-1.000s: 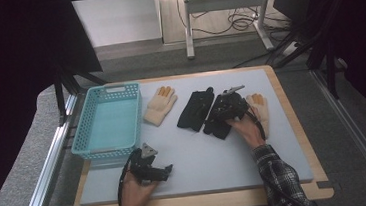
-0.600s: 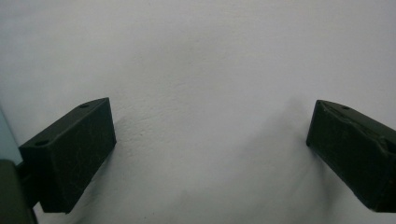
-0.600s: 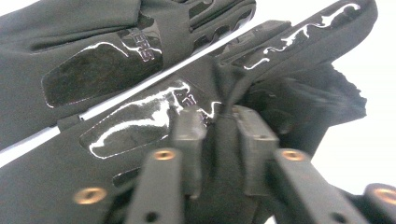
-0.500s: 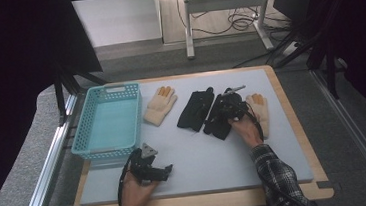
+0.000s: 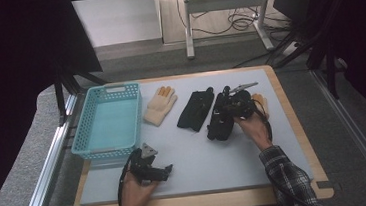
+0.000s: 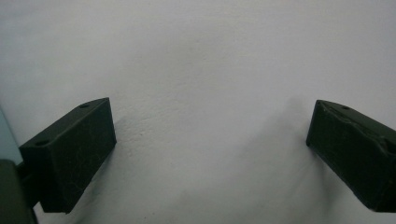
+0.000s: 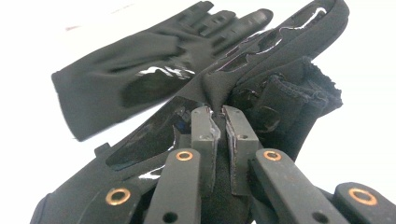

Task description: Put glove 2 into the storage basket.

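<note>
My left gripper (image 5: 164, 170) rests on the bare grey desk (image 5: 200, 151) near the blue basket (image 5: 106, 120), fingers released wide — to its right lies one black glove (image 5: 195, 110), then my right gripper (image 5: 227, 103), fingers clenched on the other black glove's (image 7: 261, 88) fabric.

You are working in a lab or test room, not a home. Your bench (image 5: 294, 138) is a wood-edged board with a grey mat, set in a metal rail frame (image 5: 47, 175). Black curtains (image 5: 11, 58) hang at the left and right. At the far side, loose cables (image 5: 237, 23) lie on the floor under a metal stand (image 5: 222, 1).
</note>
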{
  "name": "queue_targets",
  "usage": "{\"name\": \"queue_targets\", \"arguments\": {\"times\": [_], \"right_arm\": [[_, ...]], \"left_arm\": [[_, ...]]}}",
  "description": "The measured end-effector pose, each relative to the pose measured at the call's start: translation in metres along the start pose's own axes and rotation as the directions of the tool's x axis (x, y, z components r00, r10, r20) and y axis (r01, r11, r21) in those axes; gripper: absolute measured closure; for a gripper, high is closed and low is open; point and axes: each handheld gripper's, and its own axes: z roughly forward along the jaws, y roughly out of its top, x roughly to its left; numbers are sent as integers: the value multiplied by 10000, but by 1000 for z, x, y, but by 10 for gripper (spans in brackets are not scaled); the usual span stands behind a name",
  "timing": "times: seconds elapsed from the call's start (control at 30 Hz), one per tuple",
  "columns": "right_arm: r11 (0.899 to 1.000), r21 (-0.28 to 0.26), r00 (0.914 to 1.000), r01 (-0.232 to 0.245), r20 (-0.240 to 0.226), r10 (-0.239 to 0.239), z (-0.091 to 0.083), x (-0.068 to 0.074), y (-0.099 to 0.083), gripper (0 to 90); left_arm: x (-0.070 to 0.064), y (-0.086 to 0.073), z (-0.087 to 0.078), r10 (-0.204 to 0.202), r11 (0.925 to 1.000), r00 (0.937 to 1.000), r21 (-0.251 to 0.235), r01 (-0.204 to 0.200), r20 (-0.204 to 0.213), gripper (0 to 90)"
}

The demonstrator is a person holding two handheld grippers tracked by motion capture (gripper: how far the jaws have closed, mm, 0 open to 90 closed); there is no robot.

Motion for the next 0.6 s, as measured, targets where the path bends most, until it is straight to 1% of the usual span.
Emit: {"name": "queue_targets", "arguments": {"times": [0.1, 0.2, 0.27, 0.33, 0.43, 0.47, 0.6], "right_arm": [[9999, -116, 9992, -6, -394, 1, -14, 8, -1, 829], [9994, -266, 9971, 227, -722, -246, -27, 20, -3, 829], [9983, -393, 9933, 439, -1050, -478, -39, 31, -7, 828], [9970, -480, 9900, 600, -1247, -656, -48, 41, -10, 828], [9952, -546, 9821, 815, -1656, -895, -61, 59, -20, 827], [9943, -513, 9772, 931, -1866, -1011, -66, 68, -27, 827], [9932, -414, 9664, 1088, -2296, -1154, -69, 85, -44, 826]], "left_arm": [[0, 0, 0, 2, 10000, 10000, 2, -2, -3, 17], [0, 0, 0, -4, 10000, 10000, 0, 4, -2, 17], [0, 0, 0, -4, 10000, 10000, -1, 4, -1, 17], [0, 0, 0, 16, 10000, 10000, -3, -16, -6, 17], [0, 0, 0, -18, 10000, 10000, -33, 18, -13, 18], [0, 0, 0, 15, 10000, 10000, -8, -15, -9, 18], [0, 0, 0, -19, 10000, 10000, -41, 19, -18, 18]]}}
